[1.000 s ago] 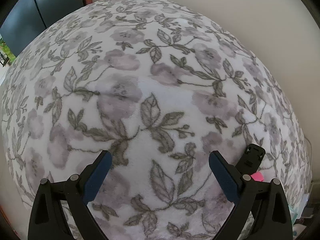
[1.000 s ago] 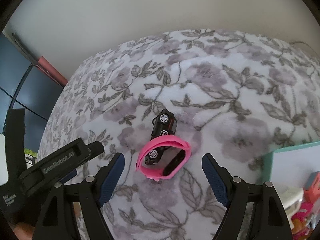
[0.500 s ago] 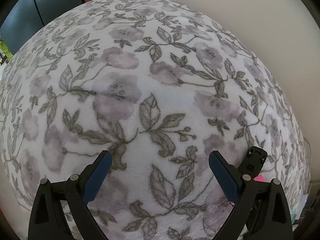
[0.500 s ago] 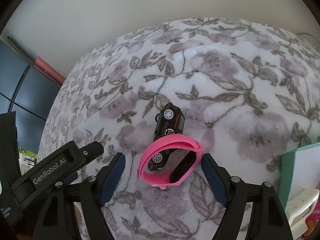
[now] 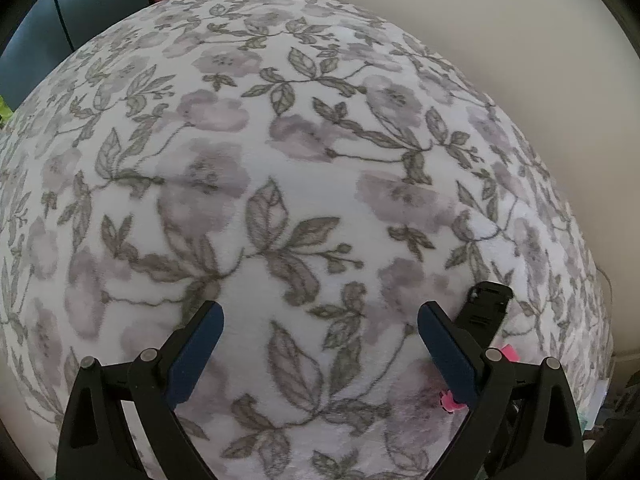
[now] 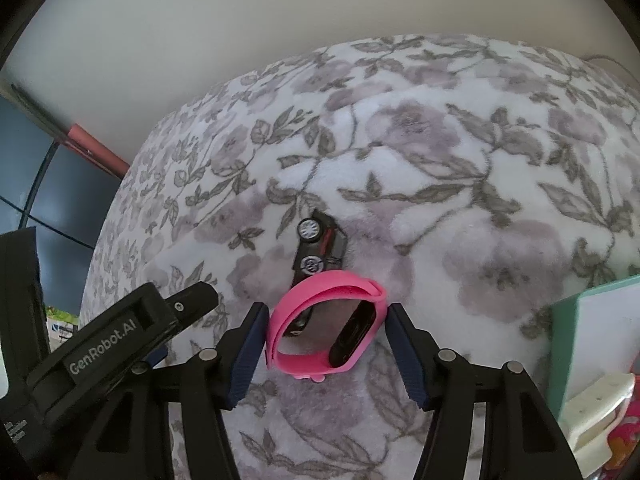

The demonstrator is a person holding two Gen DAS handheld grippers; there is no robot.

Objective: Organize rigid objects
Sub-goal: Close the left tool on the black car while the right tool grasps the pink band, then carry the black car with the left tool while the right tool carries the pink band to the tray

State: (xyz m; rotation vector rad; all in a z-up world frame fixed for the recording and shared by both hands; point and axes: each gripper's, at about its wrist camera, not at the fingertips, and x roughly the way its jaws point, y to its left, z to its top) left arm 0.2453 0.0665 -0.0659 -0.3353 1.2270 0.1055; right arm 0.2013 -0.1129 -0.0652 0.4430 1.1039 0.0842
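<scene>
Right claw (image 6: 324, 334) has closed in on the pink band (image 6: 326, 322) over the last second: our fingers (image 6: 246, 354) now bracket it, wide open, gripping nothing yet. Band lies on the floral blanket (image 6: 460, 184), looped over the toy car (image 6: 320, 240). Bin (image 6: 564, 344) sits near, at right. We judge the pinch comes next; the car may snag. Left claw (image 5: 320, 354) hangs open and empty over bare blanket.
</scene>
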